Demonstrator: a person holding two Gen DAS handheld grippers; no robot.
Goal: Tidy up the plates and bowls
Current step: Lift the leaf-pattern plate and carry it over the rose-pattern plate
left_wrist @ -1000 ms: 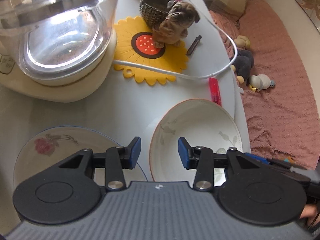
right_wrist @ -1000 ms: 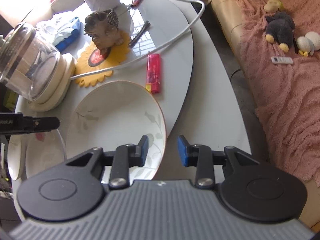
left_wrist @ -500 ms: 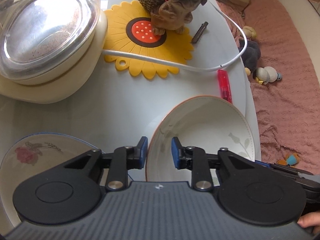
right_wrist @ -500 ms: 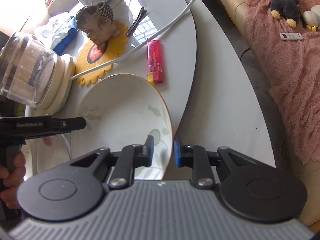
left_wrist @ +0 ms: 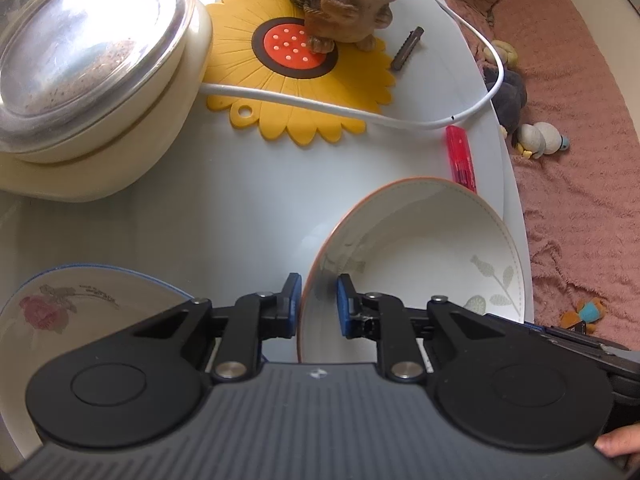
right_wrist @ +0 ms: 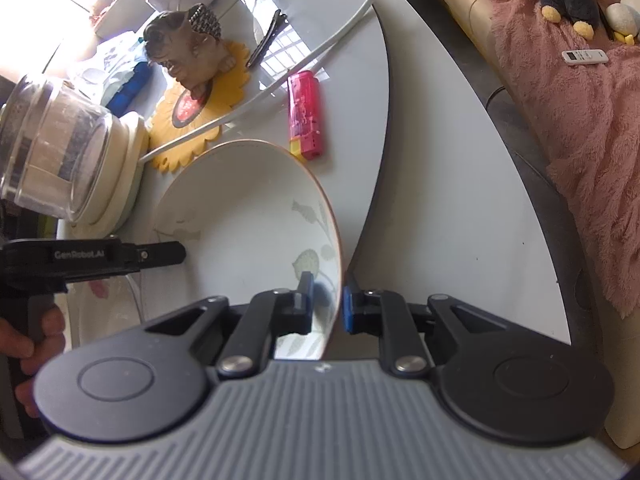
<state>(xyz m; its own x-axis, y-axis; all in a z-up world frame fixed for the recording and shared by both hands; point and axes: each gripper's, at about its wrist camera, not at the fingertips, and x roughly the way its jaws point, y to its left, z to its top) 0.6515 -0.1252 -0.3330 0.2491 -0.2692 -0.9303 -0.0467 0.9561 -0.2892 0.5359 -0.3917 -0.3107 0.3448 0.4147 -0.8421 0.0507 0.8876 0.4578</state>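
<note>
The fingers of the left gripper (left_wrist: 317, 300) and the right gripper (right_wrist: 326, 302) have just been closing, each pair now almost shut on opposite rims of the leaf-pattern bowl (left_wrist: 424, 256). The bowl is on the white surface (left_wrist: 240, 216), between a rose plate (left_wrist: 72, 320) and a red lighter (left_wrist: 462, 158).

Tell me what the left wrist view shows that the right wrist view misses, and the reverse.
Only the left wrist view shows the left gripper astride the leaf-pattern bowl's near rim, its jaws having just been closing, and the rose plate's painted flower. Only the right wrist view shows the right gripper on the bowl's opposite rim, also just closing, a white remote on the pink blanket, and the hand holding the left gripper's handle. Both show the bowl, red lighter, sunflower mat, dog figurine and white cable.
</note>
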